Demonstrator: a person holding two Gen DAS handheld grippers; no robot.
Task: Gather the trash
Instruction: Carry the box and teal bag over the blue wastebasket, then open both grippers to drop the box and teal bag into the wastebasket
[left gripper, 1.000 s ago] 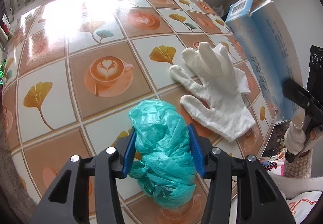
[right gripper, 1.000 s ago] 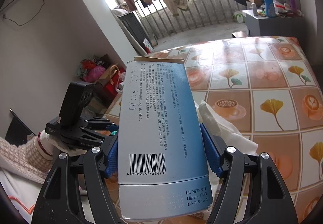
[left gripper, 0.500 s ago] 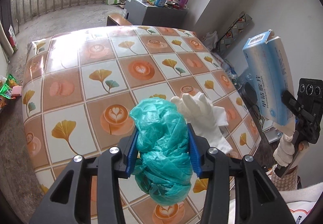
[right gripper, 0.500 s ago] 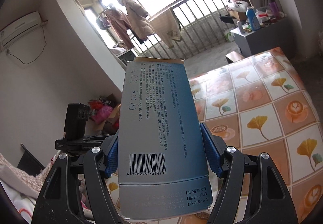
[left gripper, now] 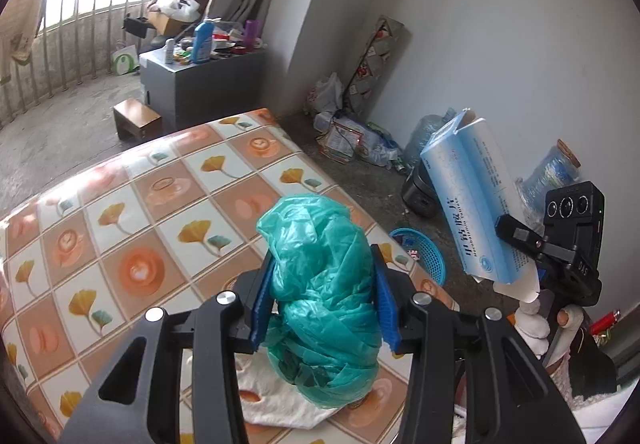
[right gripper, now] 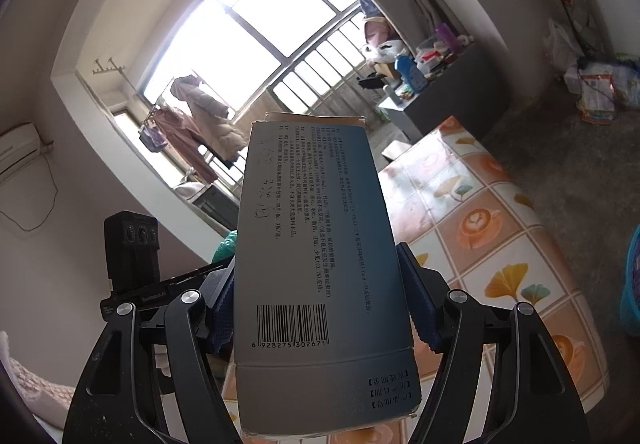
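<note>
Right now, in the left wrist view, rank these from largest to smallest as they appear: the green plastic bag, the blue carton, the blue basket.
1. green plastic bag, though it is nearest the camera
2. blue carton
3. blue basket, partly hidden behind the table

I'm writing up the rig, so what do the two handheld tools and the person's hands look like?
Both tools, left and right, have black angular frames, silver pivot screws and blue ribbed fingers. A black three-lens camera block tops the right one. The hand wears a white knit glove.
</note>
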